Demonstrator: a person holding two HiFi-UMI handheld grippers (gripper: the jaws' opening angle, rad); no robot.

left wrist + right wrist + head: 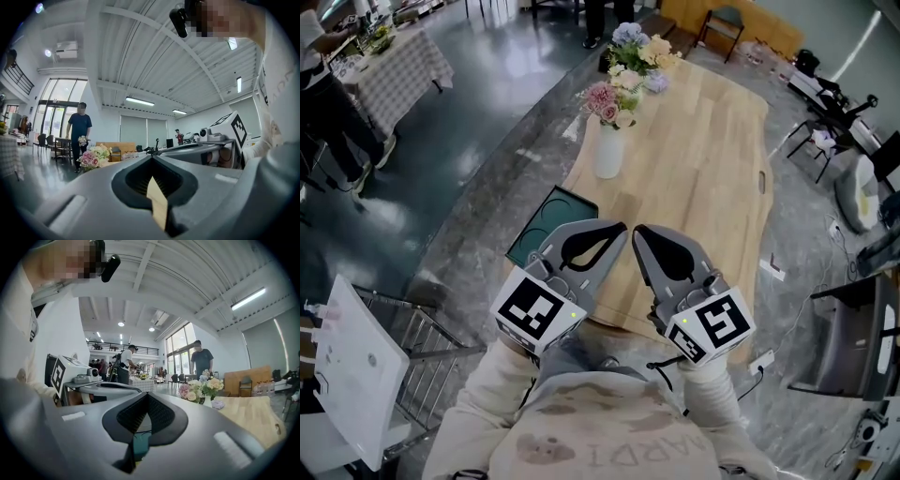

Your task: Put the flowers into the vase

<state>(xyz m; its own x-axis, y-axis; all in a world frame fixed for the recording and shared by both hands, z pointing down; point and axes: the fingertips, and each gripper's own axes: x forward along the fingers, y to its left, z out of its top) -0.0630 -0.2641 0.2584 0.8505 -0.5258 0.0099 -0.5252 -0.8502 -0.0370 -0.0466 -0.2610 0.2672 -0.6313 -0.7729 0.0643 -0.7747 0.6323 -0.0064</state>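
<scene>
Both pressed together, empty, at 6 o'clock: left gripper [609, 232], right gripper [645, 234] | pink flowers [607, 98] seen in vase [609, 152], 12 o'clock on desk [703, 169] | second bunch [637, 52] beyond | if lifted, it is best pinched low, gently.

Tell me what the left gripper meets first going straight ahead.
Likely the bare wooden table; the left gripper, shut and empty, aims right of the white vase. Its height is unclear, so it may pass over.
</scene>
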